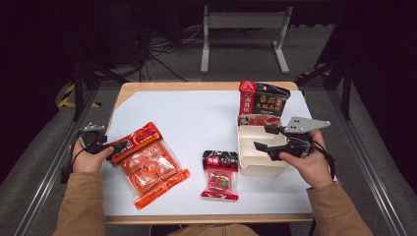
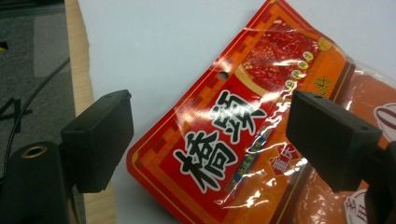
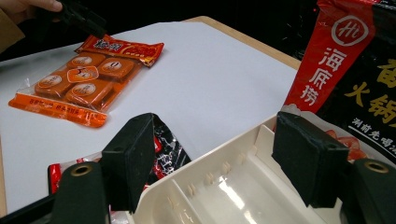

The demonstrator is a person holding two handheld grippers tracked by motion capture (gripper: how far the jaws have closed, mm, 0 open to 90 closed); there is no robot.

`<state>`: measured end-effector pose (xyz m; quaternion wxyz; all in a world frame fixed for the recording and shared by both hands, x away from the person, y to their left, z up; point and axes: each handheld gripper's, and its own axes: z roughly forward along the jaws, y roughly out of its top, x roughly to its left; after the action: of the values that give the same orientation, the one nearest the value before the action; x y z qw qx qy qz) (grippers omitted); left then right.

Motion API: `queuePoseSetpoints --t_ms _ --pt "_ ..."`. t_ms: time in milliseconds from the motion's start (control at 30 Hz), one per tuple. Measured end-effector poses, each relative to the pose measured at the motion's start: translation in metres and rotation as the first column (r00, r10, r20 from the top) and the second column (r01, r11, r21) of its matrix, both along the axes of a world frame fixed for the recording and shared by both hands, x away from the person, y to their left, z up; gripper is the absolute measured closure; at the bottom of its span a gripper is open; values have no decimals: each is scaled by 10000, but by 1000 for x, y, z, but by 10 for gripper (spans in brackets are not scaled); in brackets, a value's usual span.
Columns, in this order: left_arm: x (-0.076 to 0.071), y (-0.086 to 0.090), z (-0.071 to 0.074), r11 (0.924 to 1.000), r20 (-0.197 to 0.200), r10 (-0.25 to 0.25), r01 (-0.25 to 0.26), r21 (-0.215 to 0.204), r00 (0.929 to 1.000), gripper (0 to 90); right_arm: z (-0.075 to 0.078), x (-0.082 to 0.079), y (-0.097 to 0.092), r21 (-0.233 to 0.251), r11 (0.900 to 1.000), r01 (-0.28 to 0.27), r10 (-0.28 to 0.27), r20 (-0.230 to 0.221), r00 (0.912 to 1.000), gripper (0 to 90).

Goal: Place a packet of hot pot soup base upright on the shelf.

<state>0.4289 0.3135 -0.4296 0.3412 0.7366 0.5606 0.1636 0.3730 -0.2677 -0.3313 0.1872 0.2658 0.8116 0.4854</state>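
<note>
At the table's left edge, the left gripper (image 1: 110,146) hovered with its jaws spread wide, straddling the near corner of a flat red-and-orange glossy plastic sachet (image 2: 233,126) printed with large black-and-white characters. That sachet lay partly atop a larger orange clear-windowed pack of four round cakes (image 1: 150,169), on the white table sheet (image 1: 196,118). Thin and floppy, the sachet probably weighed little and would sag if lifted by one end; its shiny film looked slippery, so a pinch on the flat sealed border near the corner seemed safest, rather than across the filled middle. Further right lay a small red-and-black packet (image 1: 220,174), near the front edge. Beyond it, the right gripper (image 1: 265,140), jaws also wide and holding nothing, was poised over the rim of a cream plastic divided tray (image 3: 233,182), behind which stood a tall black-and-red bag (image 1: 261,101).
</note>
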Motion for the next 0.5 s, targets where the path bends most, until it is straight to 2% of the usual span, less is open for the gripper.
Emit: queuePoseSetpoints --t_ms 133,500 --pt "1 5 -5 9993 -659 342 -350 -110 9972 164 0 -1 2 -70 10000 -23 23 3 10000 300" --pt "2 9 -11 9986 -1108 367 -407 -344 9932 164 0 -2 6 -190 9998 -117 118 56 9999 301"
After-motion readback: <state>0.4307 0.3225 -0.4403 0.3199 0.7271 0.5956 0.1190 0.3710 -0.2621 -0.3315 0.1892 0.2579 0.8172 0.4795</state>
